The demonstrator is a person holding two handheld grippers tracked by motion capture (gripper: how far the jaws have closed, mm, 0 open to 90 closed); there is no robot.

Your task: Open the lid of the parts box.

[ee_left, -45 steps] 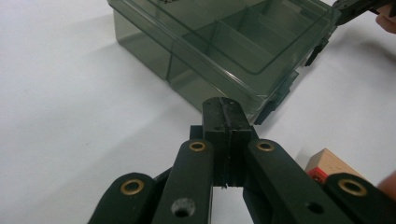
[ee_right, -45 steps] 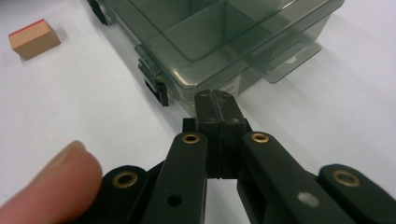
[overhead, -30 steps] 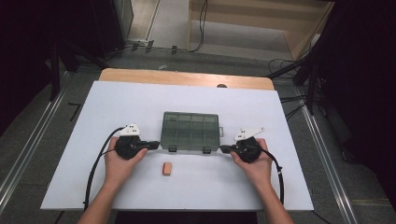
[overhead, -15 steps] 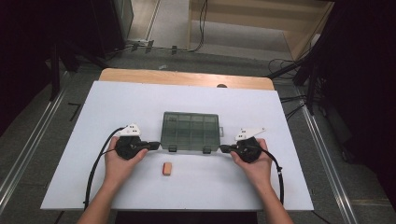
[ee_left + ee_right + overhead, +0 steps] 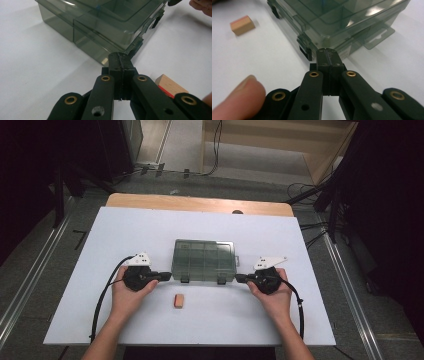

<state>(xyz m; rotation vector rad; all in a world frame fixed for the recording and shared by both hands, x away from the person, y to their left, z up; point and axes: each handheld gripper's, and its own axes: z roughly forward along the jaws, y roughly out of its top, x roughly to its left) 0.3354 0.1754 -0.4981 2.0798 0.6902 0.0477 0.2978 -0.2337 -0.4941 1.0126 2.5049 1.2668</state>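
On the white bench, the left gripper lies under the person's left hand toward the near edge, its jaws pressed flat together with nothing between them, the tips just beside the near left corner of the box. The smoky clear compartment box, lid down, sits mid-bench between the two grippers. A small wooden block with a red side lies apart from the box, closer to the near edge. The right gripper, held in the right hand, points at the box's near right corner, jaws likewise fully closed and empty.
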